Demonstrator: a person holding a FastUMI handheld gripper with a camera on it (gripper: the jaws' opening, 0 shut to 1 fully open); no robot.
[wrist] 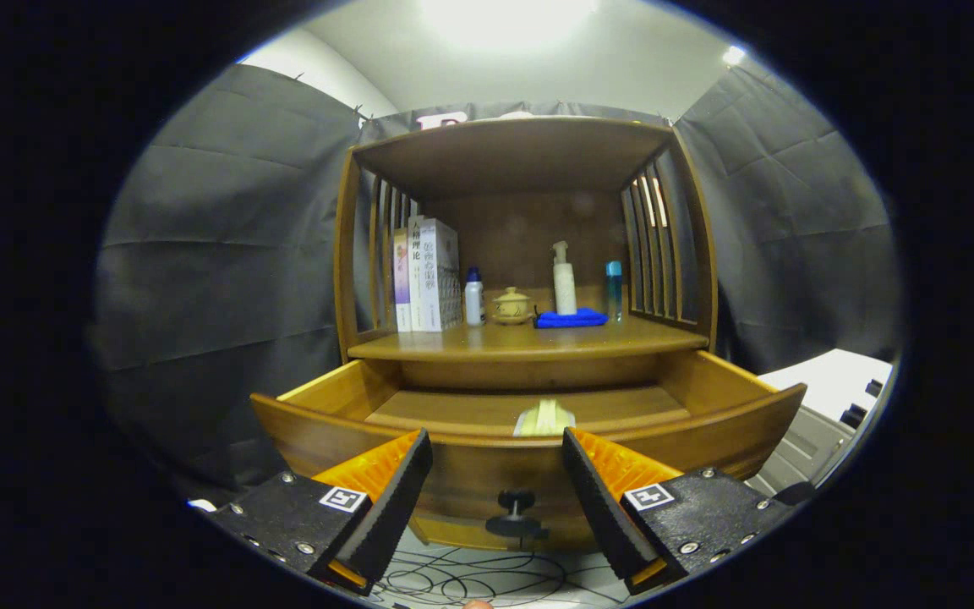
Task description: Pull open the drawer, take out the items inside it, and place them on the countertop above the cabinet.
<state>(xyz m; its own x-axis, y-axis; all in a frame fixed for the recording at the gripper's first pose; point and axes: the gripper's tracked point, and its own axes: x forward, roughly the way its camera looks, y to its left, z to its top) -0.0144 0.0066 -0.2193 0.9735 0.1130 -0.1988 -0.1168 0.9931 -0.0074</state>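
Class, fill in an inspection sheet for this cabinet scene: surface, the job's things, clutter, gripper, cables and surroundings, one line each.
Surface: wooden countertop, bare along its front edge.
Job's things: drawer pulled open, dark knob on its front; one pale folded item lies inside.
Clutter: on the countertop, books, white bottle, lidded cup, pump bottle on a blue cloth, blue bottle.
Gripper: gripper open, fingers either side of the knob, holding nothing.
Cables: black cables looped on the floor below.
Surroundings: dark cloth walls.
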